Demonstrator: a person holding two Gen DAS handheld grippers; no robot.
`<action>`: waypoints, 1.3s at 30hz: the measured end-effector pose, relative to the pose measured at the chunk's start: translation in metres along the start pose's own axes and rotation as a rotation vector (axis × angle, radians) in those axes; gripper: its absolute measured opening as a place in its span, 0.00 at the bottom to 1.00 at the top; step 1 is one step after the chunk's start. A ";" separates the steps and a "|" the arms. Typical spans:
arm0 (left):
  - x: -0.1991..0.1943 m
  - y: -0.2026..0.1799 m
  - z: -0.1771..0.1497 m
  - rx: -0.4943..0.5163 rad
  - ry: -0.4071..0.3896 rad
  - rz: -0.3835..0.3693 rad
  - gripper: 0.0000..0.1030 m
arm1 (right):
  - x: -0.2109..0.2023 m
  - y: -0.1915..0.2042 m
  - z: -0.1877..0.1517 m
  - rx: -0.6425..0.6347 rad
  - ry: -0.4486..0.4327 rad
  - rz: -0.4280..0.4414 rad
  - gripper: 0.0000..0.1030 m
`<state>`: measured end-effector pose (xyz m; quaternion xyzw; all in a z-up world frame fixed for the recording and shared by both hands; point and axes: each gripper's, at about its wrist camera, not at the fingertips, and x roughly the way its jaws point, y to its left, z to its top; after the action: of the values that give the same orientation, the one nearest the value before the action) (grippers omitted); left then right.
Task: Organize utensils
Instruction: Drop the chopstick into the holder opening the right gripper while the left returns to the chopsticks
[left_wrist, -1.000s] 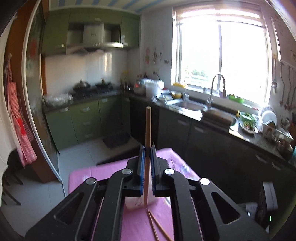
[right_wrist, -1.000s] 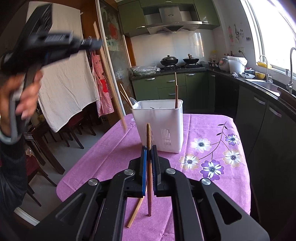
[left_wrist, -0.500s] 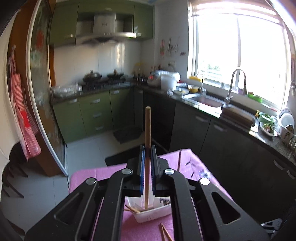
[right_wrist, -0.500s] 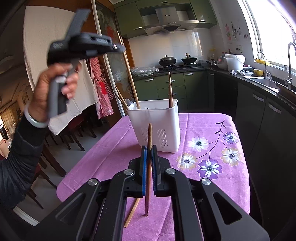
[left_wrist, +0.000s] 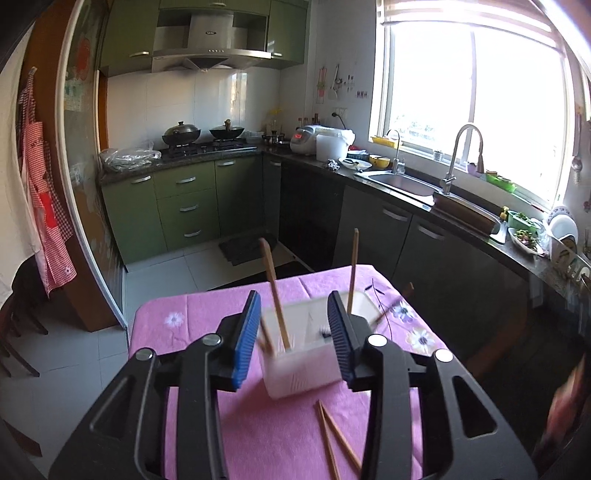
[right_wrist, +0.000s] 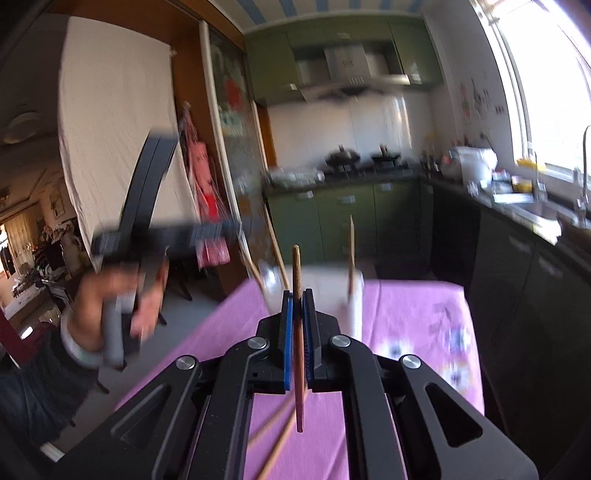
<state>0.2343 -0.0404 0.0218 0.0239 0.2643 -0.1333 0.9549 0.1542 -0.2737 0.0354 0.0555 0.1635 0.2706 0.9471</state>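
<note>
So the left gripper (left_wrist: 291, 336) has just been opening, jaws apart with nothing pinched, its chopstick (left_wrist: 274, 291) now leaning in the white holder (left_wrist: 314, 363) on the pink tablecloth (left_wrist: 280, 424). Right gripper (right_wrist: 297, 325) is clamped on another chopstick (right_wrist: 296, 280). I'd line it up upright over the holder before letting go.

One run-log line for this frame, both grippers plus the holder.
left gripper: open, jaws just opened, chopstick dropped into white holder | right gripper: shut on dark chopstick | two loose chopsticks on table
</note>
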 end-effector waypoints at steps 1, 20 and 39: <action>-0.007 0.000 -0.009 -0.001 -0.004 0.000 0.42 | 0.000 0.002 0.009 -0.006 -0.023 0.004 0.06; -0.024 -0.003 -0.085 0.040 0.101 -0.005 0.46 | 0.134 -0.016 0.062 -0.032 0.006 -0.149 0.06; 0.067 -0.032 -0.125 0.034 0.377 -0.061 0.47 | 0.044 -0.013 -0.032 -0.036 0.031 -0.210 0.27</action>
<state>0.2184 -0.0733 -0.1193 0.0563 0.4368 -0.1600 0.8834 0.1844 -0.2609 -0.0098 0.0169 0.1784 0.1736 0.9684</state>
